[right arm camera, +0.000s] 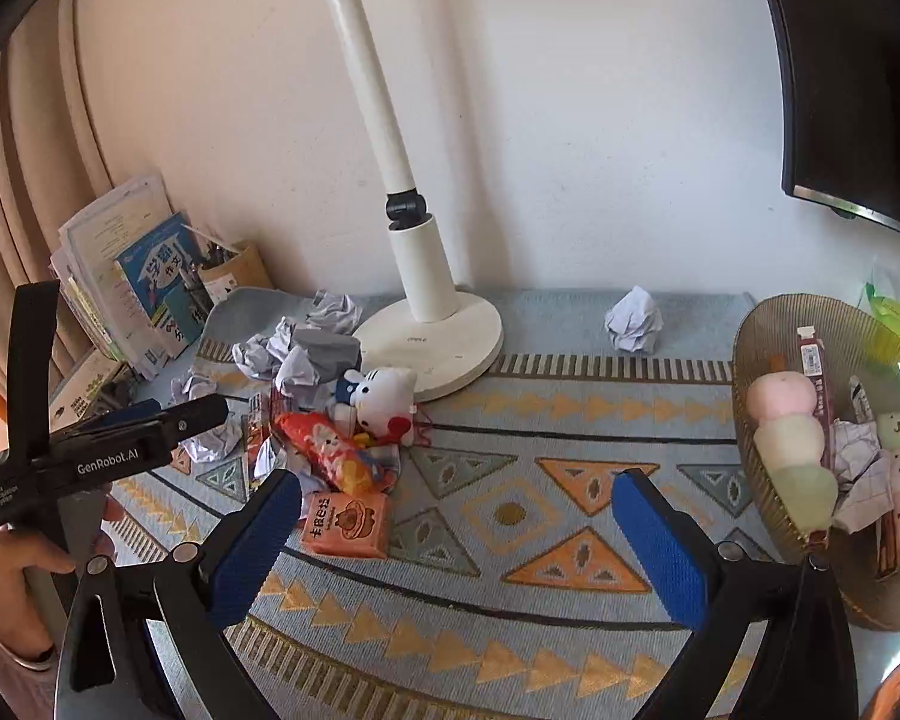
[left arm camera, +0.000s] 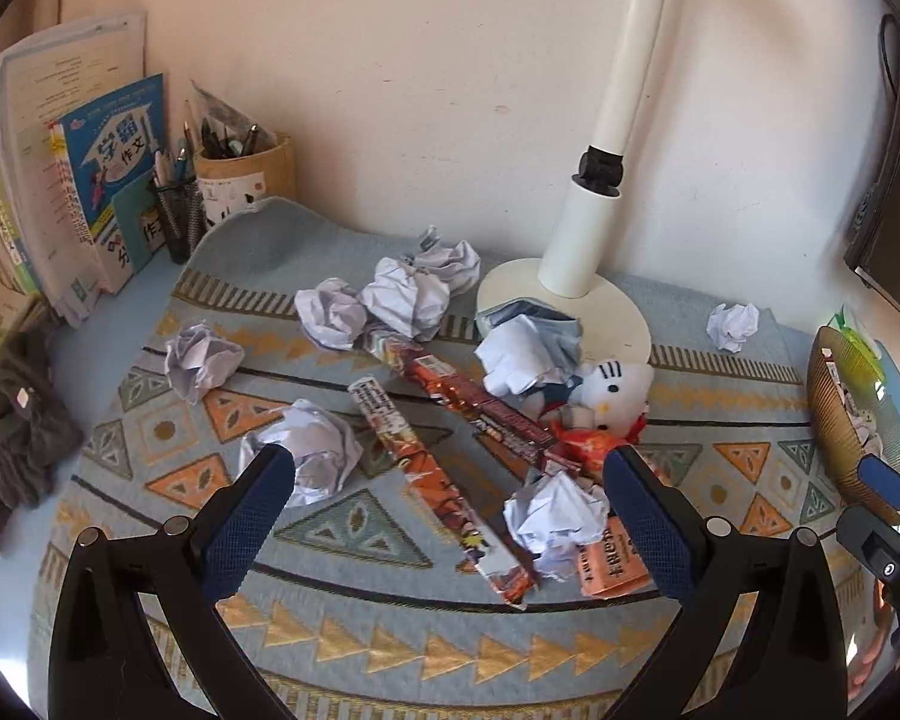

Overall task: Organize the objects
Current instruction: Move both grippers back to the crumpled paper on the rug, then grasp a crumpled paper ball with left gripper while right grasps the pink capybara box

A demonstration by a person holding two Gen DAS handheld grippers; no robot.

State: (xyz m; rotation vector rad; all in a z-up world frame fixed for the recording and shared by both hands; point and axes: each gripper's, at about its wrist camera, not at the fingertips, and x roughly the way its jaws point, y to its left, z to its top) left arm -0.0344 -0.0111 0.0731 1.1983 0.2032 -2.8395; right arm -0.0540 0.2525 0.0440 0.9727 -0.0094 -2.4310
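both tongs empty, next pick still open

the left tongs (left arm camera: 444, 474) and right tongs (right arm camera: 456, 501) both stand wide apart, gripping nothing — this looks like the pause between picks. the clutter sits mid-counter on the patterned mat (left arm camera: 354, 630): about 8 crumpled paper balls (left arm camera: 405, 297), 2 long snack packs (left arm camera: 444, 480), a white plush cat (left arm camera: 609, 387). the basket (right arm camera: 768, 492) at the right already holds toys. next move, i judge — close on 1 nearby paper ball (left arm camera: 555, 516) without snagging the orange packet (right arm camera: 345, 525).

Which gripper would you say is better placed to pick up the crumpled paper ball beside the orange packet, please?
Left, probably. The left gripper is open with that paper ball just inside its right finger. The right gripper, also open, faces bare mat nearer the basket.
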